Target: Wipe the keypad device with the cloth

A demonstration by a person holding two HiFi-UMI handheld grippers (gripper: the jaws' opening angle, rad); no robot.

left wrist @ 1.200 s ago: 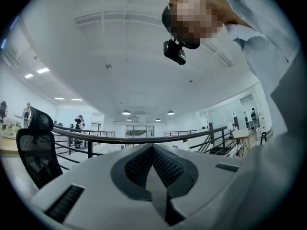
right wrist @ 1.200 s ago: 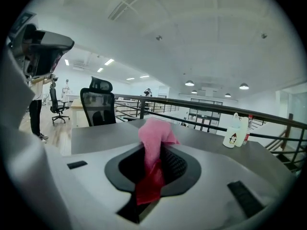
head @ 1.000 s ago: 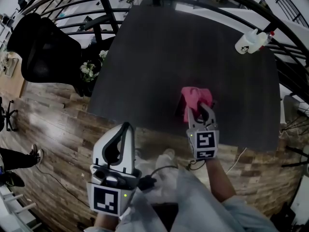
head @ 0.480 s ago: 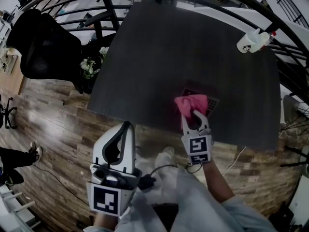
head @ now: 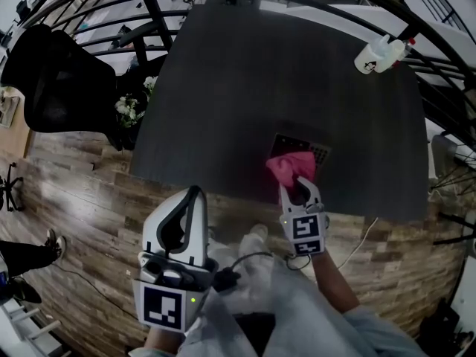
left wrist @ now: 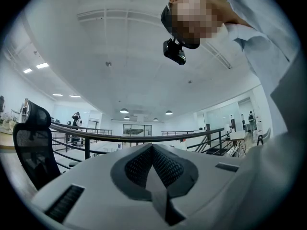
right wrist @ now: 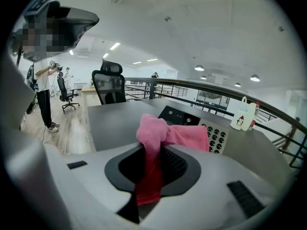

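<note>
Dark table (head: pixel 223 88). Right gripper (head: pixel 300 190) clamped on pink cloth (head: pixel 288 168) at keypad (head: pixel 301 146) near edge. Left gripper (head: pixel 193 194) closed, empty, off table. Keypad buttons (right wrist: pixel 217 135) clear only in right gripper view.

The left gripper (left wrist: pixel 152 148) pointed upward, its jaws pressed together with nothing between them. Beyond them ran a dark railing (left wrist: pixel 120 138), with a black mesh office chair (left wrist: pixel 29 147) at the left. A head-mounted camera (left wrist: pixel 174 51) and a pale sleeve (left wrist: pixel 271 61) hung above, under the ceiling lights (left wrist: pixel 124 111).

We're wearing pale blue-grey sleeves (head: pixel 301 311). Left gripper (head: pixel 195 192) and right gripper (head: pixel 300 187) are showing white shells, black jaw linings, black-and-white marker cubes (head: pixel 165 306); black cable (head: pixel 239 262) trailing off the left.
</note>
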